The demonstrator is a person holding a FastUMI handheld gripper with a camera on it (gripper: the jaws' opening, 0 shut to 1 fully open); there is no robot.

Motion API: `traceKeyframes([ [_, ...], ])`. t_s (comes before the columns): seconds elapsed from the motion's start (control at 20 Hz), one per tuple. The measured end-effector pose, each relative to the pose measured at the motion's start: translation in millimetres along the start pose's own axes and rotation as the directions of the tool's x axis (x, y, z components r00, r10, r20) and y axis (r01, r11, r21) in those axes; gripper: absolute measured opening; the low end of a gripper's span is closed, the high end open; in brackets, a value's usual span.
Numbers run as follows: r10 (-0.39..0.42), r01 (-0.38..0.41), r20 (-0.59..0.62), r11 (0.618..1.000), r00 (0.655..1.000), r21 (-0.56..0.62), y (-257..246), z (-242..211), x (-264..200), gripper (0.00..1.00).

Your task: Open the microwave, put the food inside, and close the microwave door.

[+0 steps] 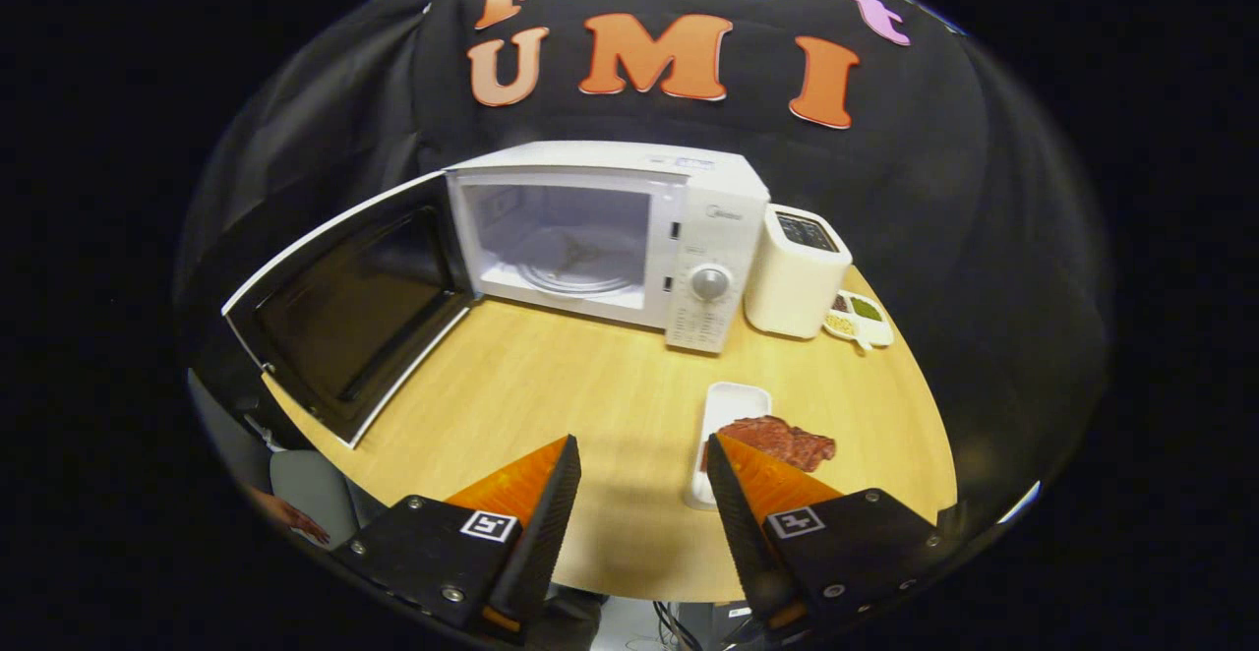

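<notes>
Two fingers: gripper (644, 464) spread wide, holding nothing.
Meat (782, 440): on white tray (733, 403), beside right fingertip.
Microwave (629, 238): beyond fingers, door (354, 312) open.

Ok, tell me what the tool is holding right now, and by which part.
Nothing. The tool is open over the table, bare wood between its fingers; the meat on its tray lies by one fingertip, ungripped.

Toaster (795, 272) right of microwave (629, 238) — tray (726, 415) before both.
</notes>
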State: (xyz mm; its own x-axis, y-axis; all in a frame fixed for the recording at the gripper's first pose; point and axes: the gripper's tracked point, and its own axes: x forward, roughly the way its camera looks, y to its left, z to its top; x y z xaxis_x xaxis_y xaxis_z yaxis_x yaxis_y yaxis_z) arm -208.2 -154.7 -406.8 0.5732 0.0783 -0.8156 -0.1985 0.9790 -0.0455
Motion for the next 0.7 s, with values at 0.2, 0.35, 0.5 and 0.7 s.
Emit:
traceKeyframes([
  [0.2,0.011,-0.011,-0.051,1.000,0.999,-0.002,-49.8,0.7,25.8,0.82],
  [0.35,0.037,-0.036,-0.104,0.999,0.994,0.007,-74.1,-6.2,49.6,0.83],
  [0.5,0.073,-0.069,-0.192,0.997,0.979,0.023,-95.0,-23.6,67.8,0.83],
  [0.7,0.189,-0.154,-0.270,0.977,0.944,0.147,-100.2,-40.9,97.1,0.83],
])
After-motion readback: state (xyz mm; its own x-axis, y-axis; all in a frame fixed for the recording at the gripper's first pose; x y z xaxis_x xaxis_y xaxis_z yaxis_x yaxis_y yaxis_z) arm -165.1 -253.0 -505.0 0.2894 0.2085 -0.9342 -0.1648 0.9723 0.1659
